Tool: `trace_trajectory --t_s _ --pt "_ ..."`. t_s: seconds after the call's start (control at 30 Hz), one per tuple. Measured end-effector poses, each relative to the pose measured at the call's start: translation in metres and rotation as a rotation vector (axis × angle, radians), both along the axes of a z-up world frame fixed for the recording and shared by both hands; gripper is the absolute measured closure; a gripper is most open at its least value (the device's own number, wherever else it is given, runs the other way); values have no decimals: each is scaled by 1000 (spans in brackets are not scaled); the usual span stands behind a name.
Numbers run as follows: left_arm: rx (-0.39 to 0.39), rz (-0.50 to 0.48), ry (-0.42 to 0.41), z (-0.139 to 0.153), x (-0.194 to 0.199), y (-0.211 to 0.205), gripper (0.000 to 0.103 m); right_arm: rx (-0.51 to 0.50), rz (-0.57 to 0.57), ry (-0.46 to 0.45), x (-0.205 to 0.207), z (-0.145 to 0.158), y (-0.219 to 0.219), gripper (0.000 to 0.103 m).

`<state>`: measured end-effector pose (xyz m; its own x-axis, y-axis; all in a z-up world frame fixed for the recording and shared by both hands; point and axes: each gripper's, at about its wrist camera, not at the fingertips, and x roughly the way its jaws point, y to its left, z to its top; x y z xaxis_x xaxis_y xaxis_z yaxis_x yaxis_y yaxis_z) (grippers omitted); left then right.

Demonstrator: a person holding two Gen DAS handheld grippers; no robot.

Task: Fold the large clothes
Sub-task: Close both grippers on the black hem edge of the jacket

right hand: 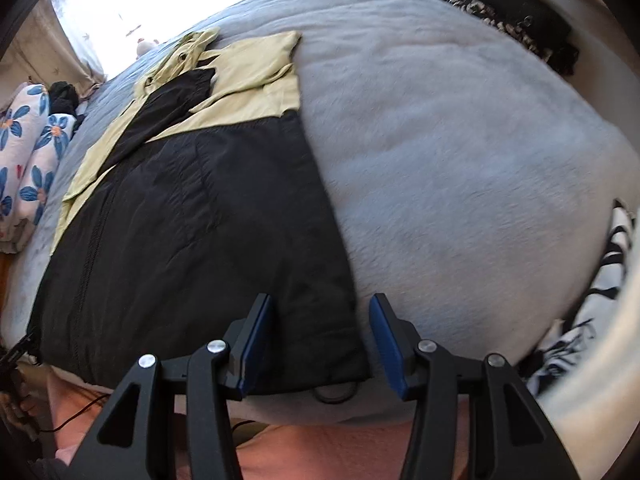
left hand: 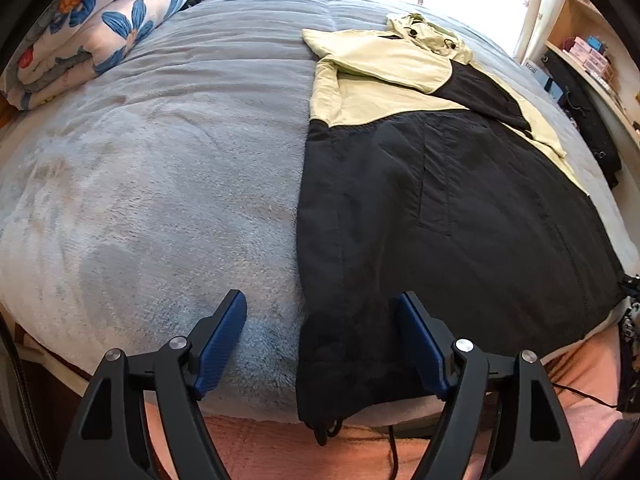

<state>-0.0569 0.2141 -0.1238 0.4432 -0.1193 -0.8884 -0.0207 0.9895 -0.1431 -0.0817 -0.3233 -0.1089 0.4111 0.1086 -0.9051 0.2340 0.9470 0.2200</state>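
A jacket (left hand: pixel 460 200), black below and pale yellow-green above, lies flat on a grey-blue blanket (left hand: pixel 160 200), sleeves folded across its chest and hood at the far end. My left gripper (left hand: pixel 320 298) hangs open over the near left hem corner, its jaws straddling the jacket's left edge without pressing it. In the right wrist view the same jacket (right hand: pixel 180 220) fills the left half. My right gripper (right hand: pixel 321 300) is open over the near right hem corner, with the jacket's right edge between the jaws. A hem cord loop (right hand: pixel 334 392) hangs off the blanket's front edge.
A folded floral quilt (left hand: pixel 100 28) sits at the bed's far left. A shelf with boxes (left hand: pixel 592 52) and a dark bag (left hand: pixel 588 120) stand to the right of the bed. Black-and-white patterned cloth (right hand: pixel 592 320) lies at the right edge. A pink sheet (left hand: pixel 280 440) shows below the blanket.
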Motion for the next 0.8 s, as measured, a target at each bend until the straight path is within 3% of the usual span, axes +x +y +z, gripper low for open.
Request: trace_trajectory --t_s 0.3,0.43,0.6,0.67,0.7,0.73,0.77,0.8 --pt "-78 -20 21 -4 0 10 27 49 83 -14 3 -5 10 51" --pt "-103 -32 34 -9 4 9 19 50 83 -4 6 -9 8 51" --pt "-64 -35 29 -15 9 -3 16 54 82 3 9 -15 8 51" --pt "-54 -13 23 -15 12 -6 20 29 88 17 11 -15 11 51" --pt "-52 -7 22 -14 13 -8 32 20 89 23 12 -15 12 52" --pt "-52 -6 24 -14 15 -11 54 9 90 29 13 -15 14 52" --pt "-67 -9 32 -13 17 -13 66 0 91 32 14 -15 14 56" --pt "-83 -5 43 -12 19 -14 88 -16 93 33 14 -14 16 65"
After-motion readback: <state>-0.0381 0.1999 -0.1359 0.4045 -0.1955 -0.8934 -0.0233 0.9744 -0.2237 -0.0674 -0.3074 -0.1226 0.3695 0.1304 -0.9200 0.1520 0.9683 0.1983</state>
